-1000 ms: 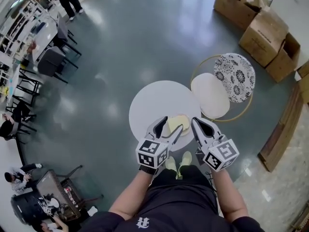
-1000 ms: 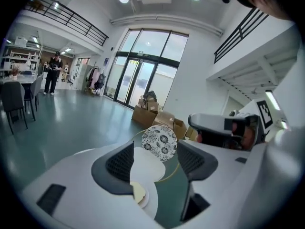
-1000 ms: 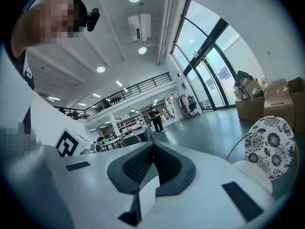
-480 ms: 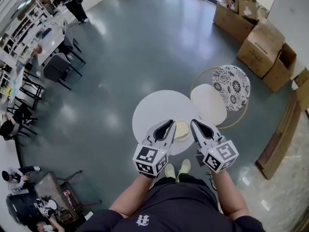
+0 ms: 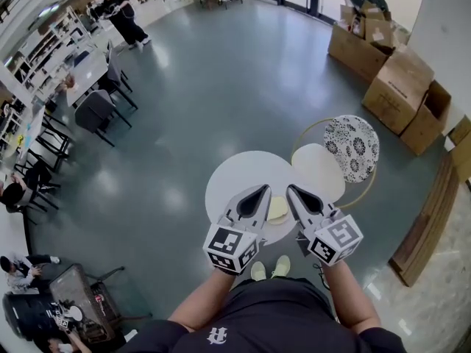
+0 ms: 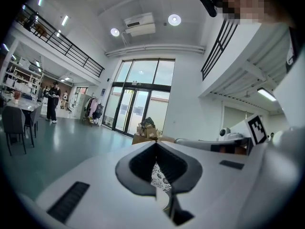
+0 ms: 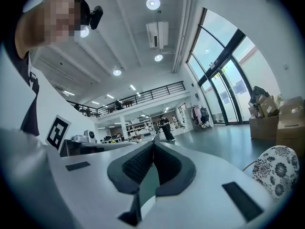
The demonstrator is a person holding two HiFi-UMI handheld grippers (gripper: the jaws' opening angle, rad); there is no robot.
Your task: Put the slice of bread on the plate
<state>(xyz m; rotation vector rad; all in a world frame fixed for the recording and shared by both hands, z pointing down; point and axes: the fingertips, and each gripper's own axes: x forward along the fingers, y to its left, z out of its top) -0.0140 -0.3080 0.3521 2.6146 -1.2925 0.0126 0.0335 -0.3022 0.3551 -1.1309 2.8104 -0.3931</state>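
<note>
**Both grippers closed and empty, bread on the table**

The left gripper [image 5: 260, 193] had just closed its jaws with nothing between them. The right gripper [image 5: 293, 193] was likewise closed and empty. Between their tips in the head view, the pale yellow slice of bread [image 5: 277, 209] lay on the round white table [image 5: 235, 171]. Beyond stood brown cardboard boxes [image 5: 401, 79].

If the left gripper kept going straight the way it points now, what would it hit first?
Nothing close: the shut, empty left gripper points about level above the floor. The first thing in line looks like the cardboard boxes by the glass doors, though depth is hard to judge.
</note>
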